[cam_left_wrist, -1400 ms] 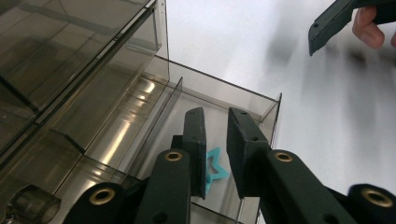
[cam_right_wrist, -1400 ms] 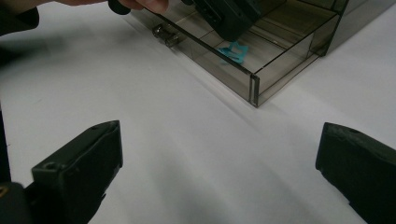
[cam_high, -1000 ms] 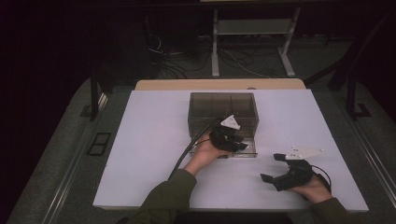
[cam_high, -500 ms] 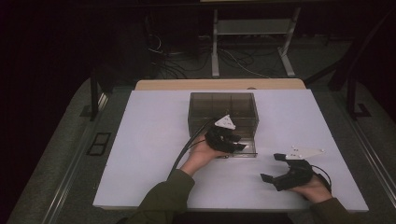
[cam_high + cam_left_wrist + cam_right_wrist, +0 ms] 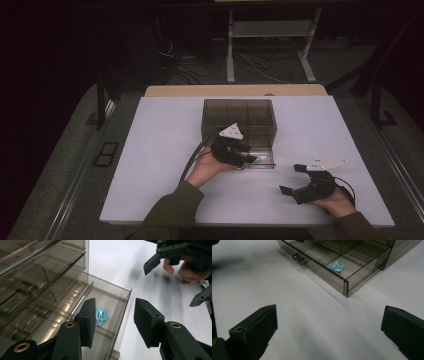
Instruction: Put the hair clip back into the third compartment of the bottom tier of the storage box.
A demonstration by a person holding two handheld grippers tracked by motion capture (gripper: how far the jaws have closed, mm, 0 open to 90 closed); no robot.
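Observation:
A smoky clear drawer box (image 5: 239,116) stands mid-table with its bottom drawer (image 5: 113,302) pulled out toward me. A small blue star-shaped clip (image 5: 101,316) lies flat on the drawer floor, also seen as the clip (image 5: 336,266) and faintly as the clip (image 5: 251,160). My left gripper (image 5: 246,159) hovers over the drawer's front; in the left gripper view the left gripper (image 5: 115,312) is open, the clip below its left pad (image 5: 88,320), untouched. My right gripper (image 5: 291,179) rests low on the table right of the drawer, open wide and holding nothing.
The drawer's knob (image 5: 299,259) faces the table's near side. White table surface (image 5: 150,165) spreads on both sides of the box. My right gripper (image 5: 173,282) and its hand show beyond the drawer in the left gripper view. Dark floor and metal frame legs lie behind the table.
My left gripper has drifted a little to the left over the open drawer. The right gripper has stayed put.

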